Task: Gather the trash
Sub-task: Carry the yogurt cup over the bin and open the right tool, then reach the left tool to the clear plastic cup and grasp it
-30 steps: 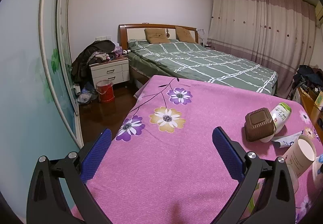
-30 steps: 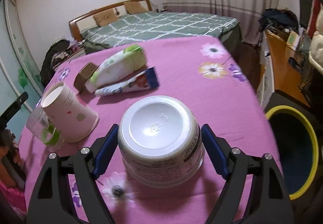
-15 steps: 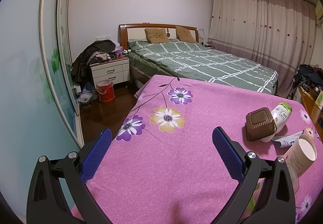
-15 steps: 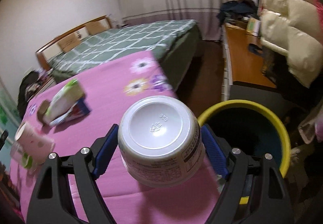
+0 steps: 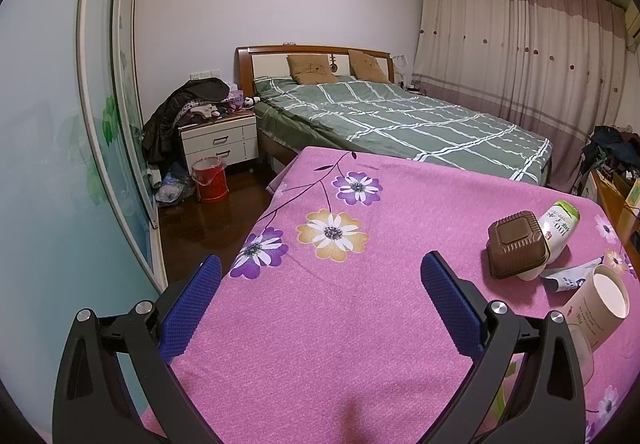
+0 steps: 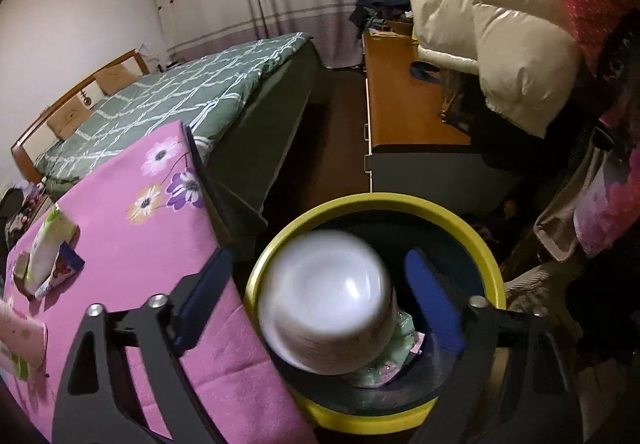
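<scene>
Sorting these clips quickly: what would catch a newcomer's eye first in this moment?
First the blurred white plastic bowl, bottom up, over the yellow-rimmed dark bin, between the open right gripper, whose jaws have just been opening, clear of its sides. Next the pink flowered tablecloth with leftover litter at its right: a brown lidded box, a white-and-green bottle and a tipped paper cup.

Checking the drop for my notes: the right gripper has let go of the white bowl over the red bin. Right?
Not quite: the bin is yellow-rimmed, not red. The right wrist view shows the right gripper, jaws just opened, clear of the white bowl over it.
</scene>
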### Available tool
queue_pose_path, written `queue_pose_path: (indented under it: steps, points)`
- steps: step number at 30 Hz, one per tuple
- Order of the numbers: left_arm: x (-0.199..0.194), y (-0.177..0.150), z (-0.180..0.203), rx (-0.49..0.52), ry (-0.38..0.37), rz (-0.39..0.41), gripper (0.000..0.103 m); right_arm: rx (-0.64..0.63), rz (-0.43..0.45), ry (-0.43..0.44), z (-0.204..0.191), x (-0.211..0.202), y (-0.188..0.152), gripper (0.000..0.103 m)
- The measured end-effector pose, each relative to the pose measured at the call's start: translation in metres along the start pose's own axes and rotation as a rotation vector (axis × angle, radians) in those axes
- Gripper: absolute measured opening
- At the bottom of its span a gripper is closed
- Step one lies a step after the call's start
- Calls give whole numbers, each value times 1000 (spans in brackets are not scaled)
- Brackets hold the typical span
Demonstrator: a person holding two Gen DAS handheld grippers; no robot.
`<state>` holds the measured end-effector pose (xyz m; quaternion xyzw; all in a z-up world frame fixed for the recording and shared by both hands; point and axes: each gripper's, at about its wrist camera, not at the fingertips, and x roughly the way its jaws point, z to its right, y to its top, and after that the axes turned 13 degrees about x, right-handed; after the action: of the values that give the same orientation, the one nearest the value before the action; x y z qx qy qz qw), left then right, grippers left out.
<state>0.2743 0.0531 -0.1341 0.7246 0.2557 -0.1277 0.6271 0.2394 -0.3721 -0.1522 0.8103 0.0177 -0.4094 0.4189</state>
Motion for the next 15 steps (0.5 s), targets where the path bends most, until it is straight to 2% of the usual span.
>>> queue_pose_path:
  steps: [5, 8, 15]
  points:
    - [0, 0, -1, 0, 1, 1, 98, -14, 25, 55, -15, -5, -8, 88]
    - [-1, -1, -2, -4, 4, 4, 98, -77, 52, 130, -41, -8, -22, 88]
    - [-4, -1, -9, -34, -4, 13, 98, -188, 111, 215, -88, -18, -46, 88]
